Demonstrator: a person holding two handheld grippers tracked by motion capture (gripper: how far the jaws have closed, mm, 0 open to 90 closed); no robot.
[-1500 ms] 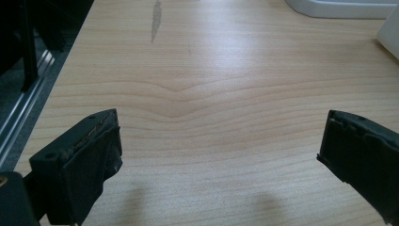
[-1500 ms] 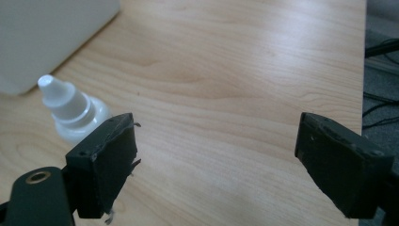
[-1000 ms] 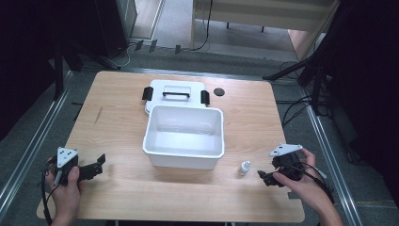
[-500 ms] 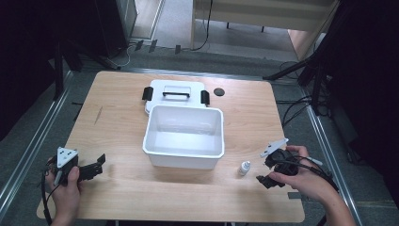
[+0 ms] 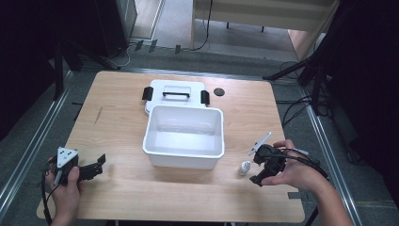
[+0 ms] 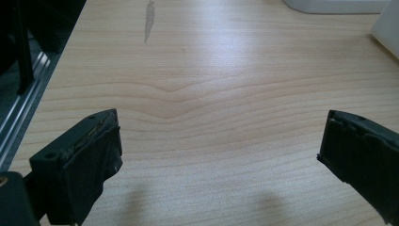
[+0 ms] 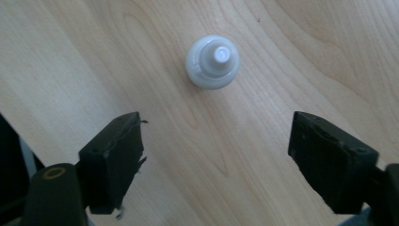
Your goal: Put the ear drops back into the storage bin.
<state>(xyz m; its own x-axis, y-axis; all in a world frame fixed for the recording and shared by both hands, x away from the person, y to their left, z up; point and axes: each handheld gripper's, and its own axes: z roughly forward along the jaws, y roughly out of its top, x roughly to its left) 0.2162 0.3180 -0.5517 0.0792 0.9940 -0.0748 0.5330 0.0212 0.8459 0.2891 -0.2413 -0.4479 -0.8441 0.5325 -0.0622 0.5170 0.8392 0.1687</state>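
A small white dropper bottle [image 5: 244, 167] stands upright on the wooden table, right of the white bin. My right gripper [image 5: 257, 175] hovers just right of it, tilted downward. In the right gripper view the bottle [image 7: 212, 61] is seen from above, just beyond the open right gripper [image 7: 216, 136]. Its jaws have just been closing a little, and nothing lies between them. My left gripper [image 5: 97, 165] rests at the table's near left corner. In the left gripper view that gripper [image 6: 221, 136] stands wide open over bare wood.
An empty white bin [image 5: 183, 153] sits mid-table. Its lid [image 5: 175, 95], with a black handle and side latches, lies flat behind it. A small black disc [image 5: 218, 91] lies to the right of the lid. Metal rails run along both table sides.
My right hand has moved left toward the small bottle and tipped the gripper downward. The left hand, bin and lid have stayed put.
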